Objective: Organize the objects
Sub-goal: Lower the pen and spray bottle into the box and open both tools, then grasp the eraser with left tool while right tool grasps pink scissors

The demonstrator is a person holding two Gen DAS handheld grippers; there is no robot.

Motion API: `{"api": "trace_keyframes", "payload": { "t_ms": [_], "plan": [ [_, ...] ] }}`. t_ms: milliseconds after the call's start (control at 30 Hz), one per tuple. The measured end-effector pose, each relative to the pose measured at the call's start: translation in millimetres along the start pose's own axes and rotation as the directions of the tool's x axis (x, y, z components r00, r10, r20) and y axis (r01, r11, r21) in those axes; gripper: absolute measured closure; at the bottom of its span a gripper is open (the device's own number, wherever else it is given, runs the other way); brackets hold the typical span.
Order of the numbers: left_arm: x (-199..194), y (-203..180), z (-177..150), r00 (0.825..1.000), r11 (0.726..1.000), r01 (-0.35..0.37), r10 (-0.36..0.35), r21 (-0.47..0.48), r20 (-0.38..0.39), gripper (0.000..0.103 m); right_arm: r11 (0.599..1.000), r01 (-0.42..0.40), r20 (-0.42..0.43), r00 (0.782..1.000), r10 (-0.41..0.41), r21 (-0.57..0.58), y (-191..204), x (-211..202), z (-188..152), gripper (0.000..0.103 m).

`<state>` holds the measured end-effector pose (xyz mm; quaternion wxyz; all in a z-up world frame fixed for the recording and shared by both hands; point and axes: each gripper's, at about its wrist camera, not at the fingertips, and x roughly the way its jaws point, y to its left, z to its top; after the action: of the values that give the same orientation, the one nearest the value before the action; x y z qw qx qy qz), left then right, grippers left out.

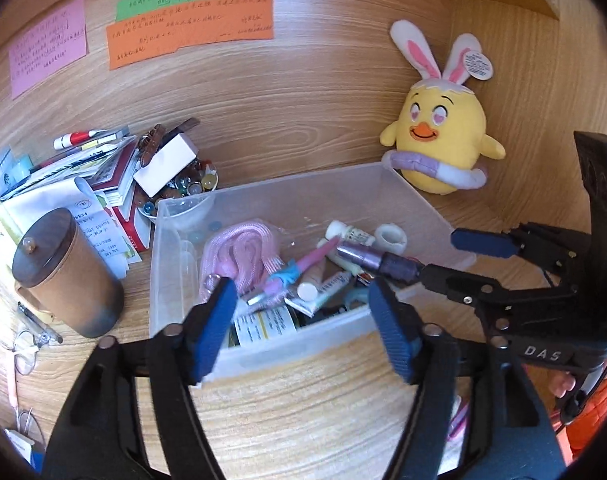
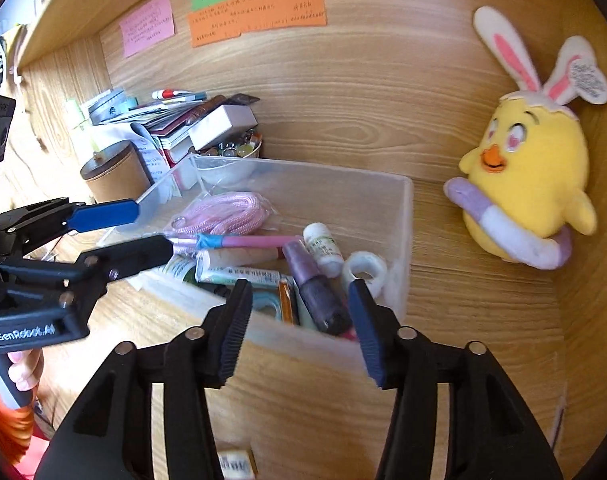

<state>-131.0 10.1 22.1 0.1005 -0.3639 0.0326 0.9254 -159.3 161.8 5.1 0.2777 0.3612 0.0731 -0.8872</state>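
Both my left gripper (image 1: 303,328) and right gripper (image 2: 299,328) stand apart, holding nothing. The clear plastic box (image 1: 417,204) looks light, slick and bendy; I'd pinch its near wall (image 2: 303,344) at both ends.

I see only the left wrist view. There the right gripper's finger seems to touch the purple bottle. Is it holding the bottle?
Observer: No. In the right wrist view the right gripper is open; the purple bottle lies in the clear box, and neither pad presses it.
Operator: Is anything on the desk nearer than the box?
Observer: Yes, a small beige labelled block lies there, at the bottom edge of that view.
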Motion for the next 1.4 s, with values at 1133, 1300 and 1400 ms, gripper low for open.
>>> {"api": "trace_keyframes", "payload": {
  "t_ms": [1133,1300,1400],
  "plan": [
    [22.6,-84.1,-101.0,0.957,0.967,0.182,-0.132,0.177,-0.260,0.019,0.997,0.025,-0.193,0.980,-0.038,-0.067,-0.3,-38.7,-123.0,0.021],
    [29.4,-85.6,-93.3,0.957,0.967,0.189,-0.141,0.172,-0.255,0.036,0.998,0.055,-0.200,0.978,-0.059,-0.029,-11.9,-33.8,-122.4,0.022],
    [31.1,-86.0,-89.2,0.960,0.969,0.184,-0.141,0.165,-0.243,0.052,0.998,0.065,-0.200,0.978,-0.065,-0.008,-18.7,-32.5,-122.1,0.033]
  ]
}}
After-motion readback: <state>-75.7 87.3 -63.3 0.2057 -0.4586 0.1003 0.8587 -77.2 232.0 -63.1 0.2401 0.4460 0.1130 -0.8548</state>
